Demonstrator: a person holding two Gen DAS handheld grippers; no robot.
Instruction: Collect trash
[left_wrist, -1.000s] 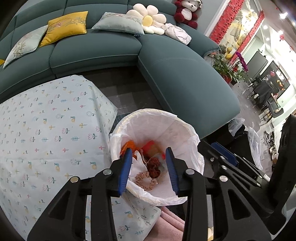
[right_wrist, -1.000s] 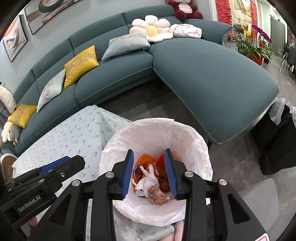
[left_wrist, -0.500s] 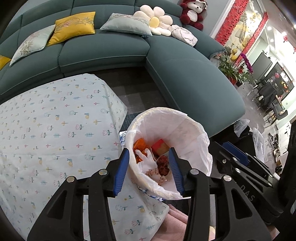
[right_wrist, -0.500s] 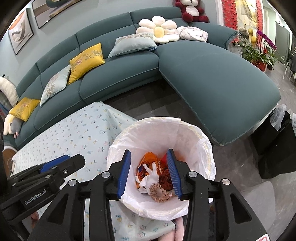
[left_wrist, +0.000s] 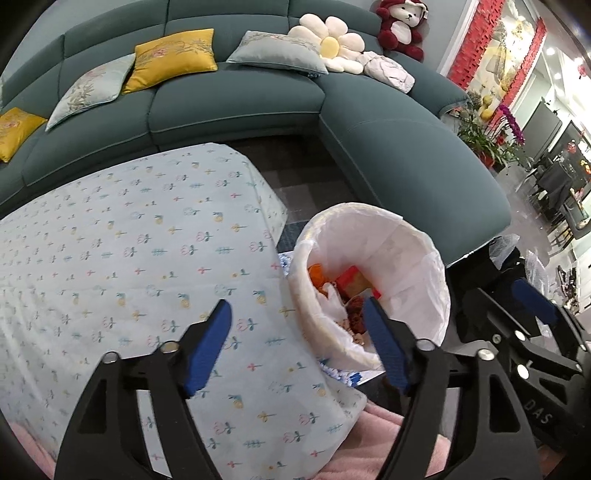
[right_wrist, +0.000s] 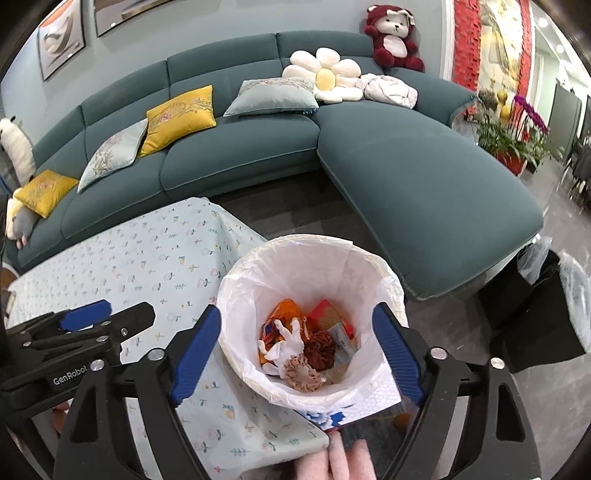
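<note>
A trash bin with a white liner (right_wrist: 306, 258) stands on the floor beside the table; it also shows in the left wrist view (left_wrist: 413, 258). Inside lie orange wrappers (right_wrist: 284, 308), a red packet (right_wrist: 325, 308), a white glove (right_wrist: 286, 341), a brown scrunchie (right_wrist: 319, 343) and a beige frilly piece (right_wrist: 301, 374). My right gripper (right_wrist: 299, 350) is open and empty above the bin. My left gripper (left_wrist: 297, 349) is open and empty over the table edge and the bin's left rim; it also shows at the left of the right wrist view (right_wrist: 85, 317).
A table with a flower-print cloth (left_wrist: 122, 258) lies left of the bin. A teal corner sofa (right_wrist: 406, 170) with cushions and plush toys curves behind. Black bags (right_wrist: 535, 295) stand on the floor at right. Pink fabric (right_wrist: 347, 458) lies below the table.
Both grippers have opened wide from a narrow gap. Both have pulled back and to the left, so the bin sits further right in the left wrist view.
</note>
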